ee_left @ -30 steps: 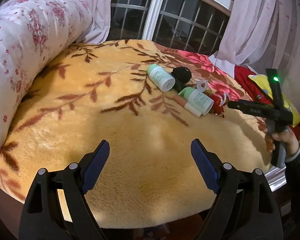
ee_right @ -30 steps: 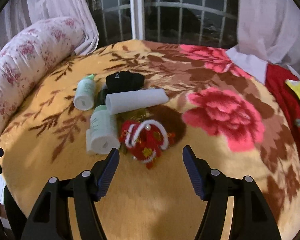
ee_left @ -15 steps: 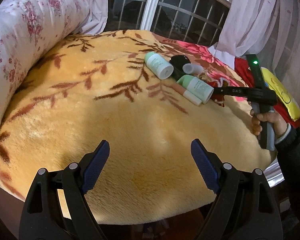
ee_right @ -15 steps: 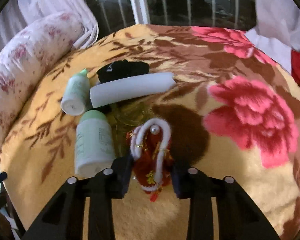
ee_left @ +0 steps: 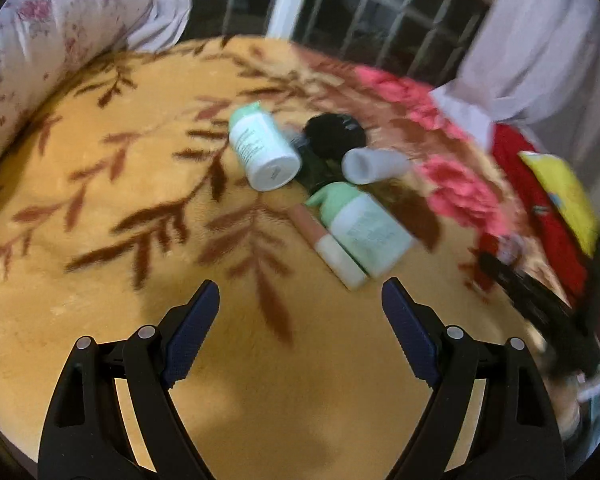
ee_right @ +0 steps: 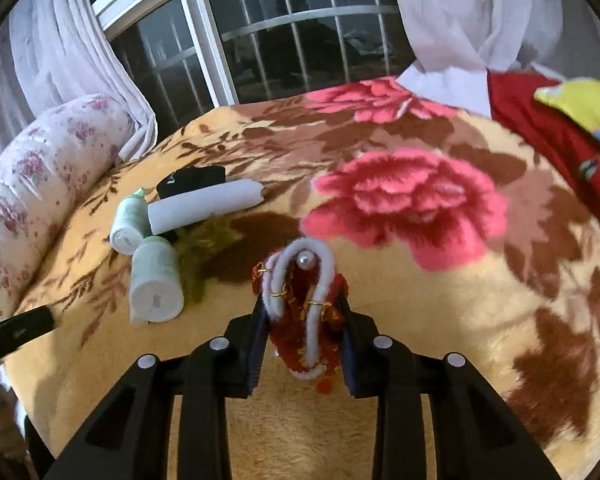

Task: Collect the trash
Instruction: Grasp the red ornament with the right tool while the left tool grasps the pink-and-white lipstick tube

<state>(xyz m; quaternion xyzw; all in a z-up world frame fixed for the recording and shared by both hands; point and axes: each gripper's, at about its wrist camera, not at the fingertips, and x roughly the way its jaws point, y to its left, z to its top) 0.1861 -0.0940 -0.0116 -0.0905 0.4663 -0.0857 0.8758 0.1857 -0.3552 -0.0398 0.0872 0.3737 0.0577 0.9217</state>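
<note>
Left gripper [ee_left: 300,312] fingers wide apart, empty, over yellow blanket [ee_left: 100,240]; bottles [ee_left: 262,146] lying ahead.

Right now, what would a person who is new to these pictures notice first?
The red ornament with its white loop, clamped in the right gripper at the near edge of the blanket. Next, the big pink flower print beyond it. Left of that lies a cluster of bottles and a white tube.

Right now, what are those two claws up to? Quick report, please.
Right claw shut on red-and-white ornament. Left claw open, empty, short of the bottles. Nothing in the way.
</note>
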